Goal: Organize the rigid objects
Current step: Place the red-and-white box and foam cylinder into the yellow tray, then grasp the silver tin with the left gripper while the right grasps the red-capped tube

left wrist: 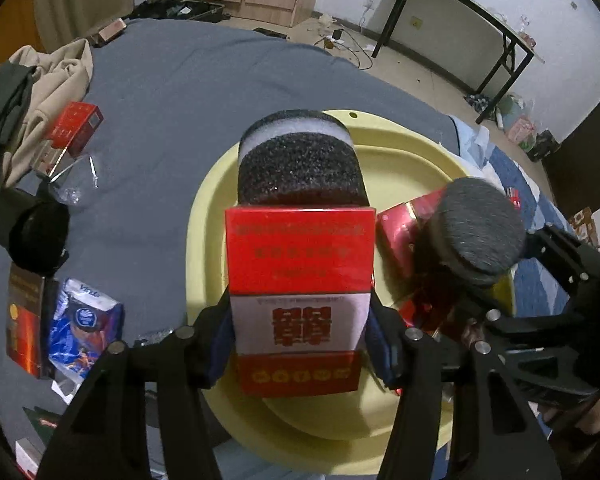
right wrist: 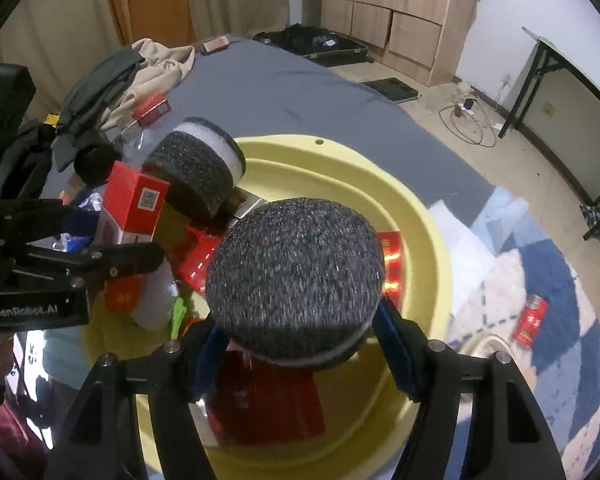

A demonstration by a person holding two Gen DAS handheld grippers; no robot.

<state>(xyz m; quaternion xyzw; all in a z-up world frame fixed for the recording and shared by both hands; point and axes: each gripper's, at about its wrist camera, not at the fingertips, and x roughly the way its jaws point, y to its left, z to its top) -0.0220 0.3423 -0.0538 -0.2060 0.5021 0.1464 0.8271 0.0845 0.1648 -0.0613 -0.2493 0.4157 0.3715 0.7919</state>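
Note:
My left gripper (left wrist: 300, 336) is shut on a red and white box (left wrist: 300, 280), its blue pads pressing both sides. A black sponge with a white layer (left wrist: 300, 164) sits against the box's far end; what bears it I cannot tell. Both hang over a yellow basin (left wrist: 400, 136) that holds red boxes (left wrist: 396, 232). My right gripper (right wrist: 300, 340) is shut on a round grey sponge (right wrist: 296, 276) above the same basin (right wrist: 340, 160). In the right wrist view the left gripper (right wrist: 116, 236) with its box (right wrist: 136, 204) and black sponge (right wrist: 196, 172) is at the left.
The basin rests on a bed with a grey sheet (left wrist: 172, 92). On the sheet lie a red box (left wrist: 74, 124), a blue tissue pack (left wrist: 84, 328), a dark box (left wrist: 24, 320) and clothes (left wrist: 60, 76). Another red box (right wrist: 532, 320) lies on the blue-white quilt. A folding table (left wrist: 480, 8) stands beyond.

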